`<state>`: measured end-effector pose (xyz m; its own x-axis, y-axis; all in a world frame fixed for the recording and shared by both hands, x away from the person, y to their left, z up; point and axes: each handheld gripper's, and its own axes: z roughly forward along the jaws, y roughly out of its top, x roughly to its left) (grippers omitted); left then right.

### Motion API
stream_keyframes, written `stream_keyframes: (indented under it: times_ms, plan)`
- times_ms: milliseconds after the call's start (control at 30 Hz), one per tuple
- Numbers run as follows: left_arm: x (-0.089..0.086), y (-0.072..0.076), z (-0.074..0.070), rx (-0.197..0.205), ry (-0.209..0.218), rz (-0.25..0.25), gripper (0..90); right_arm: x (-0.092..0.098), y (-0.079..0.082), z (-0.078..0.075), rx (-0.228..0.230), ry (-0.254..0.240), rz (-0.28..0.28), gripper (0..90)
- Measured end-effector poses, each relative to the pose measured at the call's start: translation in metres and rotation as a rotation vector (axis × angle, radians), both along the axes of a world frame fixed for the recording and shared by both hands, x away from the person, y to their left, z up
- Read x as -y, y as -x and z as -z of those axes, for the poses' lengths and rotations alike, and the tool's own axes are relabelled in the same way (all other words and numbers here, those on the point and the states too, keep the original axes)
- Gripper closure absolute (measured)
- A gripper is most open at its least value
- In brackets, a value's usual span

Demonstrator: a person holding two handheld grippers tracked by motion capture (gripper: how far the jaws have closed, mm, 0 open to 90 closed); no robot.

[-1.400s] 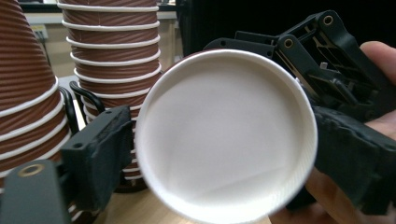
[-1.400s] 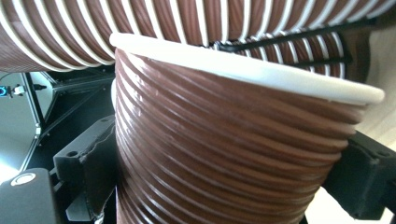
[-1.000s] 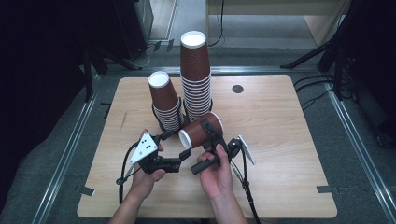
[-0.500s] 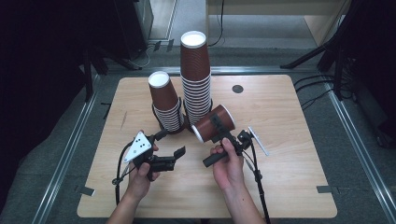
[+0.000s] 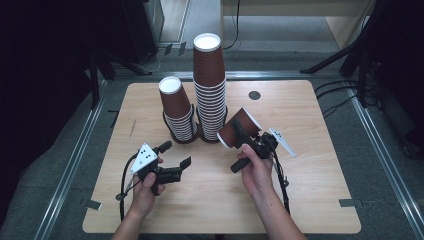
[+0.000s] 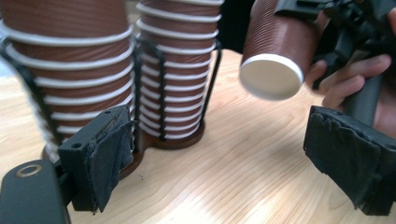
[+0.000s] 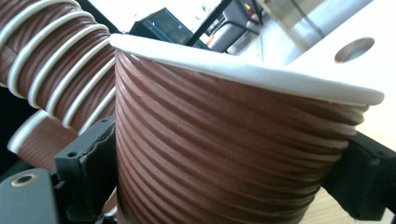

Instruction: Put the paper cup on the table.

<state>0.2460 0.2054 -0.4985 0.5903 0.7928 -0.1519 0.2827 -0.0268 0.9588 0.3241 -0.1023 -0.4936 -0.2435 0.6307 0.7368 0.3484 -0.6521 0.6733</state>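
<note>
1. The table (image 5: 310, 200) carries two upside-down stacks of brown paper cups in wire holders: the tall stack (image 5: 209, 85) and, just to its left, the short stack (image 5: 176, 107).
2. Your right gripper (image 5: 243, 145) pinches a single cup (image 5: 239, 128) across its ribbed wall; it is off the table, just right of the tall stack's lower half.
3. The cup's long axis lies tilted, one end up and to the right, the other down towards you; in the left gripper view its closed white base (image 6: 272, 76) faces that camera.
4. To top either stack, the cup must go up and left and turn base-up; your right hand is nearer.
5. Your left gripper (image 5: 176, 156) is spread wide, holding nothing, low in front of the short stack.
6. The stack tops are cut off in both gripper views.
</note>
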Motion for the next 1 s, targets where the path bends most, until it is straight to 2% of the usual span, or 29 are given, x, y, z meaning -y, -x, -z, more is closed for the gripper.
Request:
stream_keyframes:
  times_ms: [200, 467, 600, 767, 833, 1000]
  plan:
    - [-0.018, -0.002, 0.009, -0.027, 0.004, -0.045, 8.4, 0.007, -0.006, 0.0, 0.048, 0.112, 0.007, 9.4]
    - [-0.03, -0.001, 0.017, -0.043, -0.005, -0.087, 8.3, 0.018, -0.014, 0.001, 0.122, 0.267, 0.05, 9.4]
    - [-0.042, 0.002, 0.021, -0.053, -0.009, -0.111, 8.4, 0.021, -0.017, 0.003, 0.178, 0.427, 0.086, 9.4]
    - [-0.059, 0.006, 0.025, -0.064, -0.022, -0.141, 8.4, 0.027, -0.023, 0.008, 0.215, 0.569, 0.108, 9.3]
    - [-0.066, 0.008, 0.027, -0.07, -0.02, -0.157, 8.4, 0.03, -0.026, 0.01, 0.229, 0.616, 0.121, 9.3]
    - [-0.081, 0.012, 0.03, -0.082, -0.023, -0.182, 8.3, 0.039, -0.032, 0.014, 0.23, 0.689, 0.174, 8.3]
